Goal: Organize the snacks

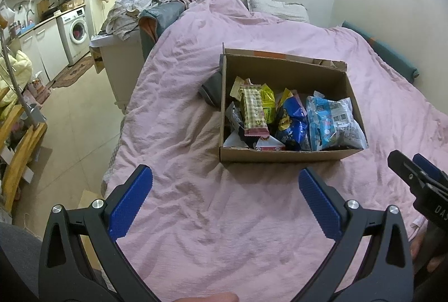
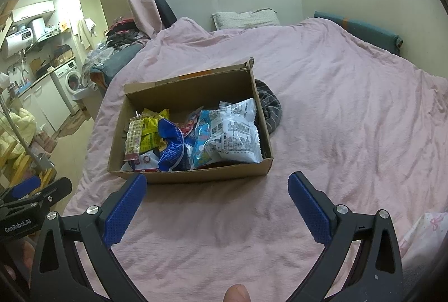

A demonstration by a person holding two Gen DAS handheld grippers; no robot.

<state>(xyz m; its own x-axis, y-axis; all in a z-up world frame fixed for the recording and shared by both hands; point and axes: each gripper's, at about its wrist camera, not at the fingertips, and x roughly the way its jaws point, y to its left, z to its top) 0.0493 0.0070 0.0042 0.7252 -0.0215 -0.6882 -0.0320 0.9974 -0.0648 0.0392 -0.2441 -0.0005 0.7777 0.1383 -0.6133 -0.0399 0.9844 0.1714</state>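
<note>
Blue-padded left gripper (image 1: pixel 225 190) and right gripper (image 2: pixel 217 191) both hang spread wide and empty above the pink bed (image 1: pixel 196 218). Beyond them, the snacks (image 1: pixel 291 117) lie jumbled inside the cardboard box (image 1: pixel 280 155). None are loose on the bedding, which fits either snacks already gathered or in-box sorting still to come. Only the right view clearly shows the striped grey cloth (image 2: pixel 270 108) against the box.

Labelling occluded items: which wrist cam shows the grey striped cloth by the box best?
Right wrist: the grey striped cloth bulges clear of the cardboard box wall, stripes visible. Left wrist catches only a dark sliver behind the box's wall.
</note>
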